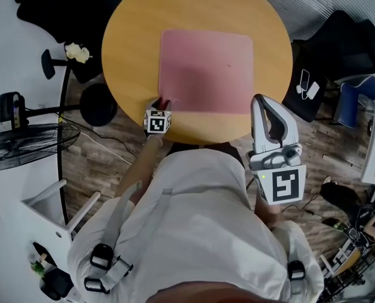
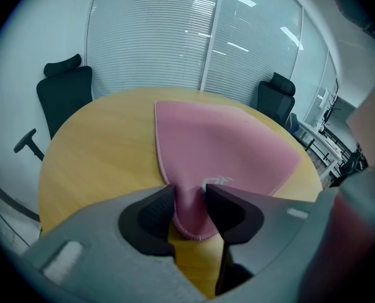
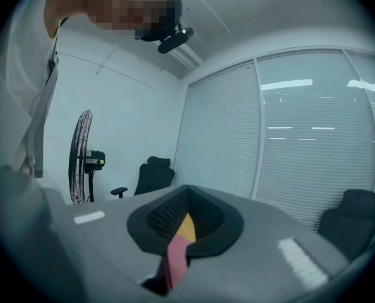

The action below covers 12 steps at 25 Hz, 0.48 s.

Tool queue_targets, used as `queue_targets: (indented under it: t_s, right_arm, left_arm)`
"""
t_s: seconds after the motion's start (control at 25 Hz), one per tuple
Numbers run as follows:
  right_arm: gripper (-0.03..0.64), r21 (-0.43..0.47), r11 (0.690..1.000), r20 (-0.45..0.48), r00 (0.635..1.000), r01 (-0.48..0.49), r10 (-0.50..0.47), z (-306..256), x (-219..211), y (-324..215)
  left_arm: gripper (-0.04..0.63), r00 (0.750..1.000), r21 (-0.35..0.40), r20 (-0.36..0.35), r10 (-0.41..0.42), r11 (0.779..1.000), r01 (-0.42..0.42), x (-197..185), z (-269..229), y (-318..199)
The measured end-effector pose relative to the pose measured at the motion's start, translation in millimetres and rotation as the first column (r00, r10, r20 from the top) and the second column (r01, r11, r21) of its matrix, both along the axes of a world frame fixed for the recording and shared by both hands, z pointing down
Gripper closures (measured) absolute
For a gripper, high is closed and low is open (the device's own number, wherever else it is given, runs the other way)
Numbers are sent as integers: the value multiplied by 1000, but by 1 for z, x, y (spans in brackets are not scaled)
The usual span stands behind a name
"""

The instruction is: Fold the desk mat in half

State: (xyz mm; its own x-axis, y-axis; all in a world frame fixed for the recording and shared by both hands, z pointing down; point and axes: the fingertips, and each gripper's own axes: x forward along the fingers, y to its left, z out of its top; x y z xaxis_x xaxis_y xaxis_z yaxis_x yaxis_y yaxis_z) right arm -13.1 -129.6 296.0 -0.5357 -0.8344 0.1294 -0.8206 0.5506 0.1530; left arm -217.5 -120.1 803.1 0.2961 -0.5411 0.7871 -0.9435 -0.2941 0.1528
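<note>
1. My left tool [image 2: 189, 197] pinches the near-left corner of the pink desk mat [image 1: 206, 68], with the stitched edge caught between its pads.
2. The rest of the mat lies flat and unfolded on the round wooden desk [image 1: 130, 49], close to the near rim.
3. My right tool [image 3: 186, 193] is pressed together and holds nothing. It sits roughly level at the desk's near rim, by the mat's near-right corner.
</note>
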Motion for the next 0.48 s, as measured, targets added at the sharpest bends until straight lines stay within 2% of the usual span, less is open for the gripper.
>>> queue_targets:
  t_s: [0.12, 0.2, 0.48]
  right_arm:
    - [612, -8, 1000, 5, 1000, -7, 7, -1, 0, 0]
    - [612, -7, 1000, 7, 1000, -8, 8, -2, 2, 1]
    - [612, 24, 1000, -28, 1000, 3, -3, 0, 12, 5]
  left_arm:
    - [457, 999, -13, -39, 3, 1000, -3, 4, -2, 1]
    - [499, 998, -21, -71, 2, 1000, -3, 8, -3, 1]
    - [509, 996, -4, -93, 1, 1000, -1, 8, -14, -1]
